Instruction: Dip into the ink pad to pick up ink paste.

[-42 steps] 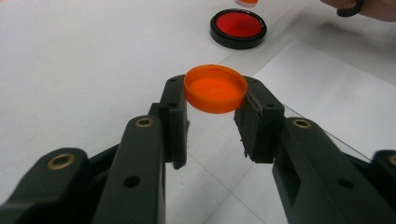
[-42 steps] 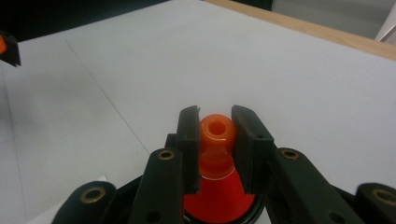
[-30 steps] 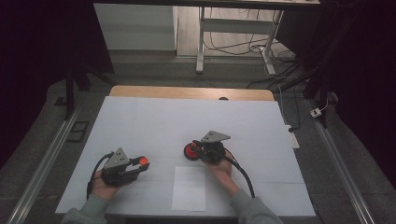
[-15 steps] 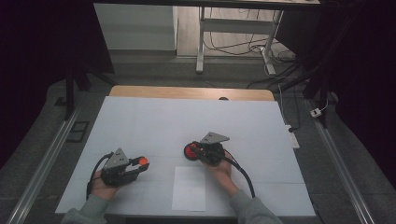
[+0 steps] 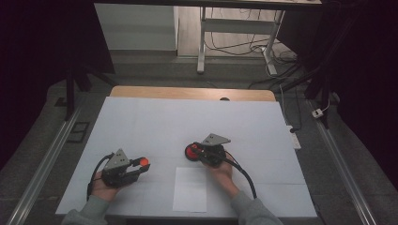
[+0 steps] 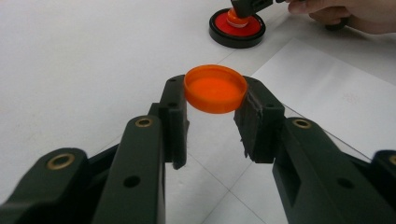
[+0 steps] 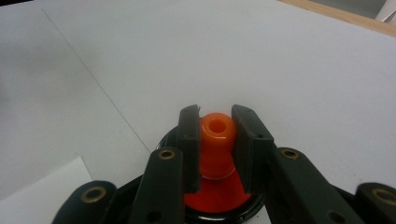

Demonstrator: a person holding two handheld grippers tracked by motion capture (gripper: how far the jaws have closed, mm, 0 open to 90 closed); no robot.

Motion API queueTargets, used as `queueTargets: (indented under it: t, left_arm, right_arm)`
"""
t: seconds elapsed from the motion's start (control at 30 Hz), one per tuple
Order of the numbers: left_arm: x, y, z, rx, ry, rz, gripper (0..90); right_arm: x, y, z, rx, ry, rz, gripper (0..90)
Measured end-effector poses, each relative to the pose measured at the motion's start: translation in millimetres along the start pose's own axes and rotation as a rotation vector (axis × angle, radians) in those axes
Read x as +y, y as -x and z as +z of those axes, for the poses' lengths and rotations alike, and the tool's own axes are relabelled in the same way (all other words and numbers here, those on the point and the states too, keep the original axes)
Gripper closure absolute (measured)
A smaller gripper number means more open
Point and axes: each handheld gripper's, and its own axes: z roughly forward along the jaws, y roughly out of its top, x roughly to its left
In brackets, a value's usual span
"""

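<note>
An orange cap sits pinched between the two black jaws of my left gripper, held a little above the white table; in the high view the orange cap shows at the tip of my left gripper, at the near left. A red disc with a black rim lies near the table's middle. From its centre rises an orange knob, and my right gripper is shut on that knob. From above, the red disc lies just left of my right gripper.
A white paper sheet lies at the near edge between my hands. The white table cover stretches back to a wooden strip. Metal rails run down both sides. Table legs and cables stand beyond the far edge.
</note>
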Motion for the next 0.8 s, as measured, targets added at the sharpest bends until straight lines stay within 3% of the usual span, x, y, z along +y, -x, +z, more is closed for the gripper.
queueTargets:
  t: [0.43,0.57,0.67,0.8]
  left_arm:
    - [0.0,0.4,0.1,0.0,0.0,0.0,64.4]
    - [0.1,-0.3,0.0,0.002,0.0,-0.001,64.3]
    - [0.0,-0.8,0.1,0.003,0.001,-0.002,64.3]
    - [-0.1,-0.9,-0.1,0.003,0.0,0.0,64.3]
  right_arm:
    - [0.0,-0.7,0.0,-0.005,-0.001,-0.007,73.4]
    - [0.6,2.3,-0.3,0.009,-0.005,0.024,73.2]
    - [2.4,2.6,-0.7,0.009,-0.015,0.017,73.0]
    - [4.4,10.2,-7.0,0.033,0.03,0.078,73.0]
